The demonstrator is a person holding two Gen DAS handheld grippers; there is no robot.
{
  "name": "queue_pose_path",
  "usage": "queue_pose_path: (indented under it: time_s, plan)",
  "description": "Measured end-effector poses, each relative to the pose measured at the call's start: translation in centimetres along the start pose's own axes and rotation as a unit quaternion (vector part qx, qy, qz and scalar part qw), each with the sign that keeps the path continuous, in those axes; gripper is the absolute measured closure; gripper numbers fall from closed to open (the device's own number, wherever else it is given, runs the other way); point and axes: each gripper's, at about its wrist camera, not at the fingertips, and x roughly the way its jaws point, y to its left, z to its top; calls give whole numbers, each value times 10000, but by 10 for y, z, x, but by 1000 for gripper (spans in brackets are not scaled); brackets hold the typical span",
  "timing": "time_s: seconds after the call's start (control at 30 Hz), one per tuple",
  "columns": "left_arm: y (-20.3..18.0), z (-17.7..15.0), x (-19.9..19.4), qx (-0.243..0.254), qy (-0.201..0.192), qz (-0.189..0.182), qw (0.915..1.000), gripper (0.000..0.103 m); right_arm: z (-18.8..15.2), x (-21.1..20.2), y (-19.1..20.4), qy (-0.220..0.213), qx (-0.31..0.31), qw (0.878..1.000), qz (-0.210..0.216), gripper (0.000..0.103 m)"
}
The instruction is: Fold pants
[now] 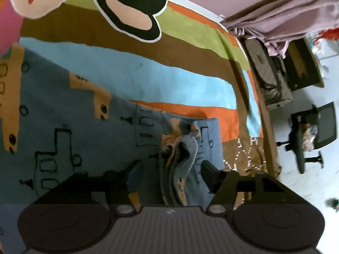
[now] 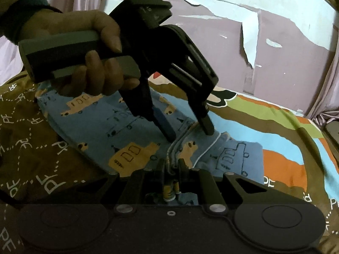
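The blue pants [image 1: 63, 116] with tan and black train prints lie on a colourful striped bedspread [image 1: 161, 78]. In the left wrist view my left gripper [image 1: 169, 169] is open, its fingers either side of a bunched ridge of the pants [image 1: 178, 160]. In the right wrist view the pants [image 2: 99, 131] spread to the left, and my right gripper [image 2: 171, 165] is shut on a stacked edge of the cloth [image 2: 172, 156]. The left gripper [image 2: 189, 134] shows there too, held by a hand, fingertips open and pressing down on the fabric just beyond.
The bed's edge [image 1: 269, 127] runs down the right side. Beyond it on the floor stand a grey suitcase [image 1: 269, 72] and a black office chair [image 1: 311, 135]. A mauve curtain [image 1: 296, 10] hangs near. A peeling purple wall [image 2: 254, 31] is behind the bed.
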Motion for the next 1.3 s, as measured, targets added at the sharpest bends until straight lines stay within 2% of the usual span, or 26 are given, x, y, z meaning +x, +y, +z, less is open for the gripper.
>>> queue_pose_path:
  time_s: [0.07, 0.1, 0.17, 0.2, 0.33, 0.53, 0.8, 1.1, 1.3]
  plan:
    - [3, -1, 3, -20, -14, 34, 10000, 38, 0, 3, 2, 16, 12, 10000, 10, 91]
    - [3, -2, 3, -19, -49, 60, 10000, 42, -1, 3, 2, 18, 17, 10000, 12, 90]
    - [-1, -4, 5, 47, -90, 166, 9998, 59, -1, 2, 2, 15, 27, 10000, 19, 90]
    - [-3, -5, 7, 85, -73, 203, 9997, 76, -1, 2, 2, 15, 36, 10000, 29, 90]
    - [-5, -8, 6, 44, -154, 245, 9996, 89, -1, 2, 0, 28, 64, 10000, 36, 90]
    - [-17, -10, -1, 376, -206, 368, 9984, 92, 0, 0, 3, 69, 39, 10000, -32, 90]
    - [-13, -4, -32, 770, -250, 253, 9964, 92, 21, -2, 22, -75, -77, 9999, -25, 90]
    - [34, -3, -85, 827, -326, 438, 9951, 92, 56, 18, 68, -41, -188, 9984, 527, 90]
    - [63, -7, -110, 844, -485, 552, 9937, 92, 68, 34, 96, -69, -154, 9974, 702, 90]
